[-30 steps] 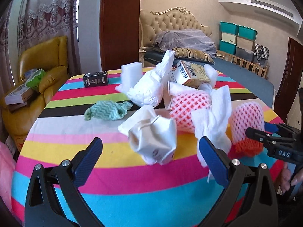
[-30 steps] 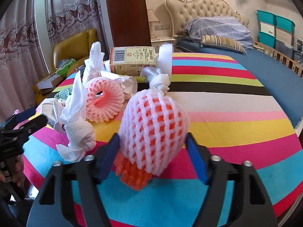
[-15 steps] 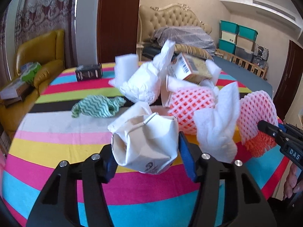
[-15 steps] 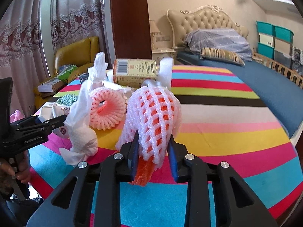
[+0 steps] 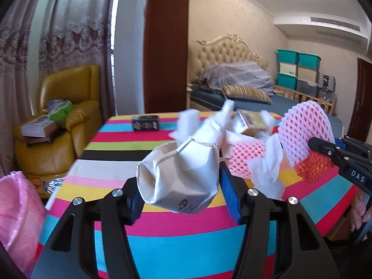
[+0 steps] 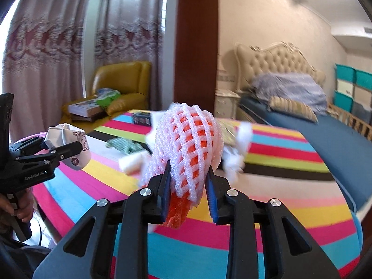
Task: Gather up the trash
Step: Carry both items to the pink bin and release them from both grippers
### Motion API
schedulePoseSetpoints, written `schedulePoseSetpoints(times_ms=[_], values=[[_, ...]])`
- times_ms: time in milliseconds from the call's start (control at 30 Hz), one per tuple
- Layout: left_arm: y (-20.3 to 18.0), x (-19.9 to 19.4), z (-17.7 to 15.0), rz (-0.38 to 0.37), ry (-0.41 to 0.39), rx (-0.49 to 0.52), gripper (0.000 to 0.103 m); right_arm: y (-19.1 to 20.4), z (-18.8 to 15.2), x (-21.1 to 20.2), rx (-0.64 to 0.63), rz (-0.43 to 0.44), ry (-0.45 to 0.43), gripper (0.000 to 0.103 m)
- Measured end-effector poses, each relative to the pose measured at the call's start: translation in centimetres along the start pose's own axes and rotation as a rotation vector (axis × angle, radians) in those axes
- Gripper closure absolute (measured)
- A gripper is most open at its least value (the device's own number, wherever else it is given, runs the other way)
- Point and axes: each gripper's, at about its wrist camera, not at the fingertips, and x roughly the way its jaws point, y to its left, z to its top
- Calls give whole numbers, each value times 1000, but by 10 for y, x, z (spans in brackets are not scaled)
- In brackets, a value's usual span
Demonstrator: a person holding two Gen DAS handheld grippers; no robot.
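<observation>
My left gripper (image 5: 180, 191) is shut on a crumpled white paper bag (image 5: 179, 176) and holds it above the striped table (image 5: 162, 227). It also shows in the right wrist view (image 6: 69, 146). My right gripper (image 6: 188, 183) is shut on a pink and orange foam fruit net (image 6: 188, 146), lifted off the table; the net also shows in the left wrist view (image 5: 307, 137). Another pink foam net (image 5: 246, 155), white tissues (image 5: 267, 169), a small carton (image 5: 252, 121) and a green cloth (image 6: 123, 145) lie on the table.
A bin lined with a pink bag (image 5: 16, 211) stands at the table's left. A black box (image 5: 146, 122) lies at the table's far edge. A yellow armchair (image 5: 58, 125) with books stands left, and a bed (image 5: 244, 90) is behind.
Both grippers closed on their items, then rose off the table. The left one has swung left with the paper bag, bringing the pink bin into view.
</observation>
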Motion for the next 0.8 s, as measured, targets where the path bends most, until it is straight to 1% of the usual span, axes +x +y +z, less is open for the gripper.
schedulePoseSetpoints(times_ms=[133, 233, 400, 433, 467, 633, 700, 733, 800], values=[[22, -22, 2, 63, -33, -9, 47, 27, 16, 4, -30, 93, -14, 75], [43, -38, 1, 118, -43, -22, 47, 56, 28, 10, -81, 171, -30, 75], [80, -66, -5, 217, -44, -59, 47, 115, 42, 22, -171, 341, -35, 75], [90, -73, -7, 244, -45, -70, 47, 127, 44, 25, -188, 367, -32, 75], [100, -81, -8, 271, -46, -79, 47, 144, 46, 30, -211, 412, -26, 75], [156, -118, -16, 392, -37, -131, 46, 216, 52, 37, -298, 545, -14, 75], [177, -134, -21, 444, -31, -156, 46, 245, 54, 48, -328, 602, 5, 75], [193, -141, -24, 478, -20, -177, 46, 255, 55, 51, -339, 624, 9, 75], [220, -153, -30, 520, 1, -210, 46, 279, 56, 56, -364, 665, 14, 75]])
